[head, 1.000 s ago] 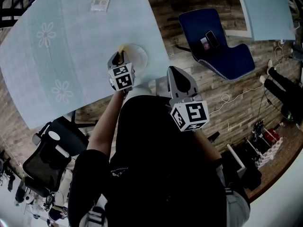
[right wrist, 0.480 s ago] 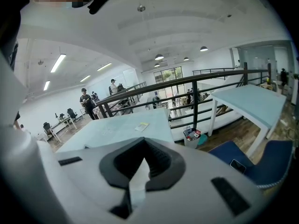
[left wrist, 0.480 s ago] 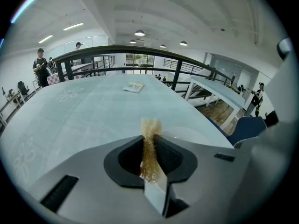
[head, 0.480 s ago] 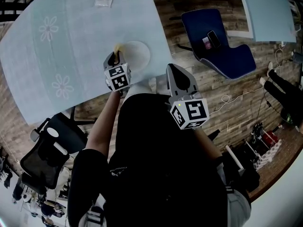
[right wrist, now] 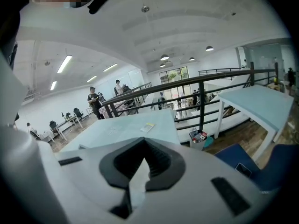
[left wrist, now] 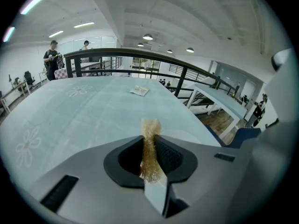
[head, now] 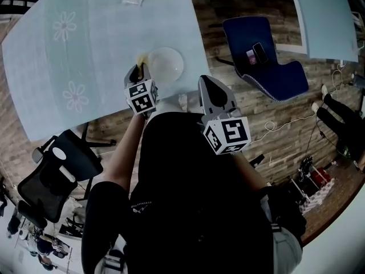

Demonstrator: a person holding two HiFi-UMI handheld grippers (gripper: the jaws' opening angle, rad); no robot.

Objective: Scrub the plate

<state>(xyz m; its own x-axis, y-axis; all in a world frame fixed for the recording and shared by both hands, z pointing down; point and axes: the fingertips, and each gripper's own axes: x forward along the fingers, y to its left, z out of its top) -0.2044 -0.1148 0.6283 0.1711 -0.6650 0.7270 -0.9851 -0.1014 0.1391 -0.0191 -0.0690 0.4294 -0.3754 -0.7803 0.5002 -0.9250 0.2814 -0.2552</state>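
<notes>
Head view: my left gripper (head: 138,72) is clamped on a tuft of golden scouring wire (left wrist: 150,148), and its tip stands at the left rim of the white plate (head: 166,63), which lies on the pale blue table (head: 97,44) near the table's near right edge. My right gripper (head: 209,83) has its jaws together on nothing and hangs off the table's near edge, right of the plate and apart from it.
</notes>
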